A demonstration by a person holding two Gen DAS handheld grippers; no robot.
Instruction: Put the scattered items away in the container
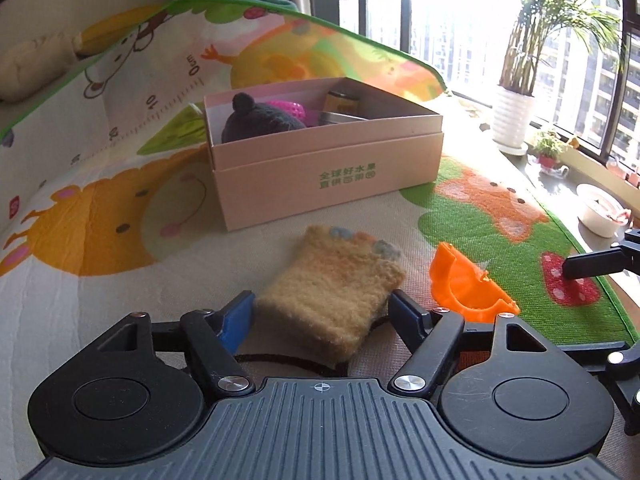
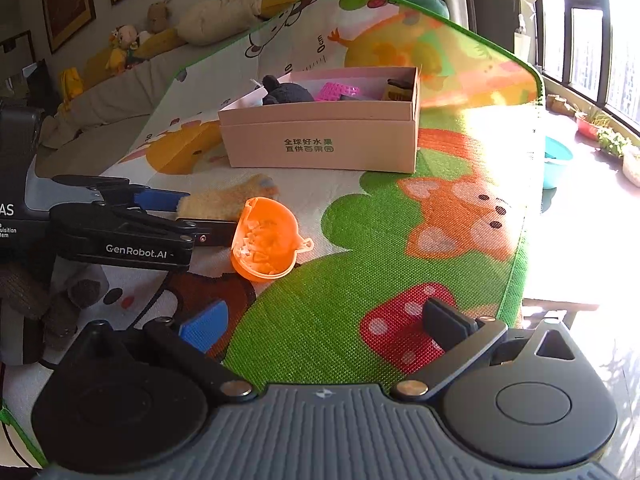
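- The left hand-held gripper (image 1: 322, 316) clamped the fuzzy yellow mitten (image 1: 332, 296) on the play mat (image 1: 100, 320).
- The right hand-held gripper (image 2: 320, 328) stood wide open, empty, near the orange shell (image 2: 266, 238).

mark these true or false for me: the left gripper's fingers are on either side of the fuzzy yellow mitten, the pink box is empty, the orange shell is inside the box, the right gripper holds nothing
1. The left gripper has its fingers on either side of the fuzzy yellow mitten. True.
2. The pink box is empty. False: it holds a black knit hat, a pink plastic piece and more.
3. The orange shell lies inside the box. False: it lies on the play mat, beside the mitten.
4. The right gripper holds nothing. True: its jaws stand open over the mat.
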